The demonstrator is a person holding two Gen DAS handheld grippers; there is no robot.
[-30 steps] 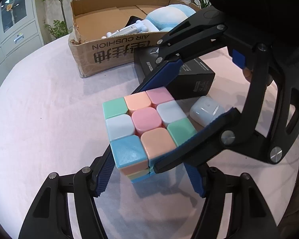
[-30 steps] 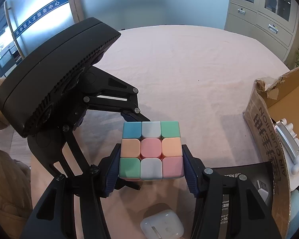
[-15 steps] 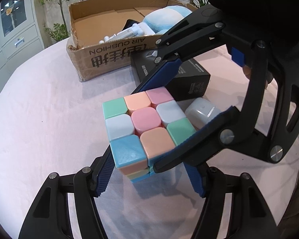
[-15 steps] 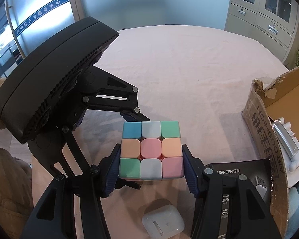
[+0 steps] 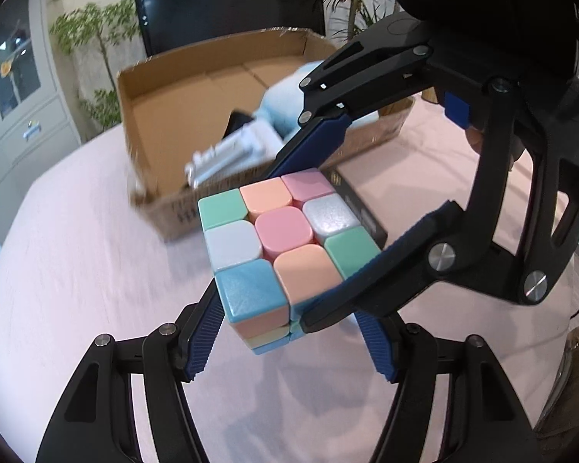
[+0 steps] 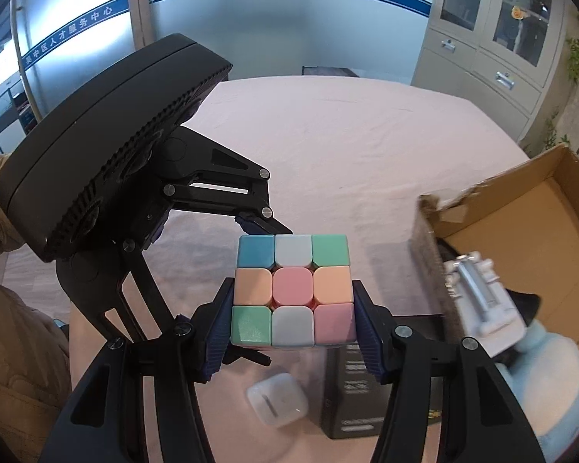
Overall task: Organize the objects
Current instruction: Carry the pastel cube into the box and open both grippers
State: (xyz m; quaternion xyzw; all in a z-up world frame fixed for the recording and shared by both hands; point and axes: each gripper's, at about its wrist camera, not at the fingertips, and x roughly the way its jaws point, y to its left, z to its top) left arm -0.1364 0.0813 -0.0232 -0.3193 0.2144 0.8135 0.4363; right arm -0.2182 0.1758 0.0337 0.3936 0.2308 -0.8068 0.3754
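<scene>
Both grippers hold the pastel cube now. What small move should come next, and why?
Probably carry the cube sideways toward the open cardboard box. The left gripper and the right gripper both clamp it, it seems clear of the table, and the box has bare floor for it.

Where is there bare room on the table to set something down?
The pink tablecloth lies bare beyond the pastel puzzle cube, toward the grey cabinets. It is crowded beside the open cardboard box, where the black carton and white earbud case lie.
</scene>
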